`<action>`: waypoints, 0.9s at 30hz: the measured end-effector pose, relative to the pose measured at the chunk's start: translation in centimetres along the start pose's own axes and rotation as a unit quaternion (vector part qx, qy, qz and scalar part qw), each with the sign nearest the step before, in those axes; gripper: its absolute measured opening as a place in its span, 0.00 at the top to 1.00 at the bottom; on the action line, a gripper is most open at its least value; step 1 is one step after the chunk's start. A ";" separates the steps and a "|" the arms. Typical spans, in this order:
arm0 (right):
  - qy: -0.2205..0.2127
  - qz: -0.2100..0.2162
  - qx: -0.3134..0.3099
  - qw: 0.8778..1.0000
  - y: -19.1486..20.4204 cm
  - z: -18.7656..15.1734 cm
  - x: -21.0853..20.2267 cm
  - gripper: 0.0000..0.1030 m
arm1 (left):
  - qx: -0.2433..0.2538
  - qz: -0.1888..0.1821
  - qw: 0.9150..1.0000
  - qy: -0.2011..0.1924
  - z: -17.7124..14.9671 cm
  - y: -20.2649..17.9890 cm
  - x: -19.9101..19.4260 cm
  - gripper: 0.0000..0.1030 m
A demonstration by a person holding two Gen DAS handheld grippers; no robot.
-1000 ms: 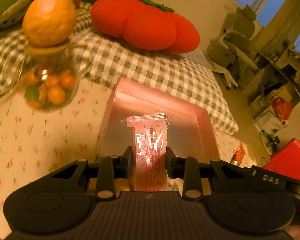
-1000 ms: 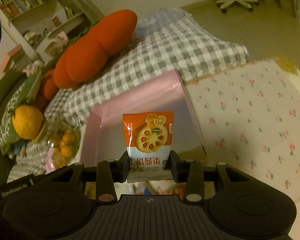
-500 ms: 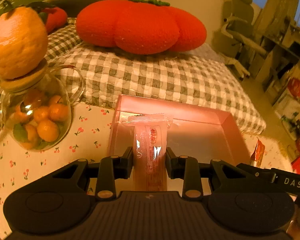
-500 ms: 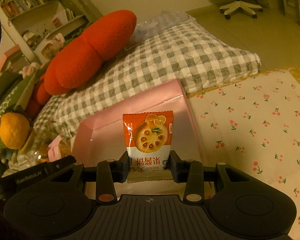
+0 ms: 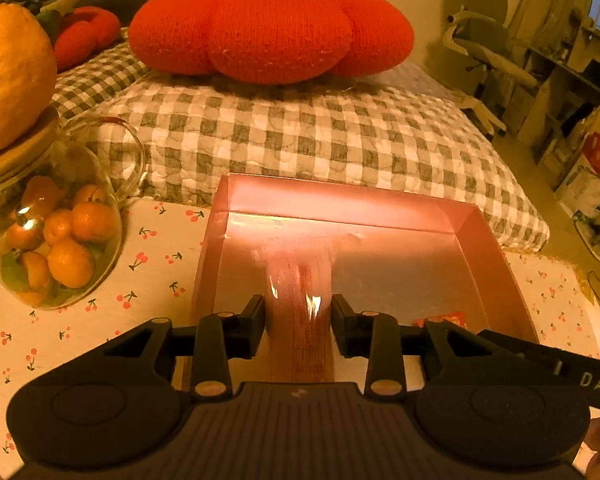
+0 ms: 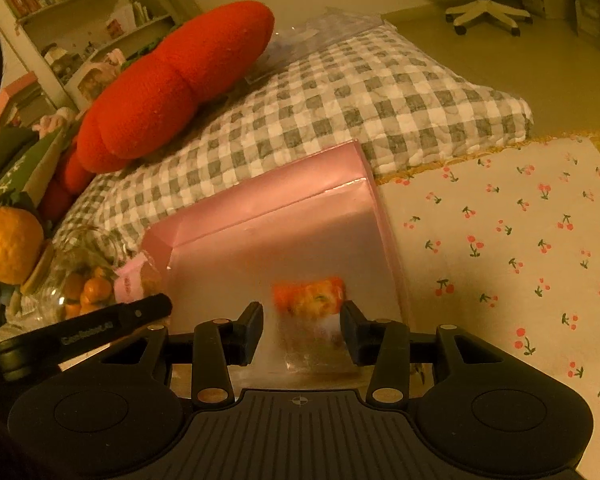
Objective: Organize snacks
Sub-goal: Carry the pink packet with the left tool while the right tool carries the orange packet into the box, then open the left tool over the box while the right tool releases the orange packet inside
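Note:
A pink box [image 5: 400, 208] lies open on the cherry-print tablecloth, also in the right wrist view [image 6: 260, 196]. My left gripper [image 5: 298, 314] is over its near left part; its jaws have parted and a blurred pink snack packet [image 5: 300, 280] drops between them. My right gripper [image 6: 302, 326] is over the box's near right part, jaws parted, and a blurred orange biscuit packet [image 6: 310, 296] falls between them. The packet's red corner shows in the left wrist view [image 5: 440, 318].
A glass jar of small oranges [image 5: 56, 236] with a big orange [image 5: 8, 76] on its lid stands left of the box. A checked quilt [image 5: 300, 136] with a red pumpkin cushion [image 5: 268, 24] lies behind. The tablecloth [image 6: 520, 248] spreads right of the box.
Both grippers moved forward over the box and opened. The pink packet and the orange biscuit packet have slipped down from upright in the jaws and are blurred in motion.

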State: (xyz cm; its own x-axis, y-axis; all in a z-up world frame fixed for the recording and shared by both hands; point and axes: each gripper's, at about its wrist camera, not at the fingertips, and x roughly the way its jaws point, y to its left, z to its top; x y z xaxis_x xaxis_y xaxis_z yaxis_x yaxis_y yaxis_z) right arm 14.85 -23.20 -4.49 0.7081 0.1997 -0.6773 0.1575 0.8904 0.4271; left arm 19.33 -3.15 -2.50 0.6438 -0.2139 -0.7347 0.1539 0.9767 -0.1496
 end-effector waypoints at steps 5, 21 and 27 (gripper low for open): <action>-0.004 0.004 0.012 1.000 -0.1 0.2 -0.5 0.31 | 0.003 -0.005 1.000 -0.006 -0.1 0.1 -0.5 0.42; -0.005 -0.008 0.025 1.000 0.0 0.0 -4.2 0.25 | -0.003 -0.015 1.000 0.003 -1.5 0.7 -3.4 0.22; -0.008 -0.006 0.024 1.000 0.6 -0.6 -6.3 0.18 | -0.001 -0.015 1.000 0.003 -2.5 0.9 -5.3 0.15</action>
State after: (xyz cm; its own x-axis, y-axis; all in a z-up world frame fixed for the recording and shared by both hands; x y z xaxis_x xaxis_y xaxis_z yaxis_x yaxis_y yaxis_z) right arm 10.05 -23.71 -0.35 0.7167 0.1813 -0.6734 0.1996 0.8719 0.4472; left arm 14.17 -1.10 -0.40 0.6339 -0.2431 -0.7342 0.1711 0.9699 -0.1734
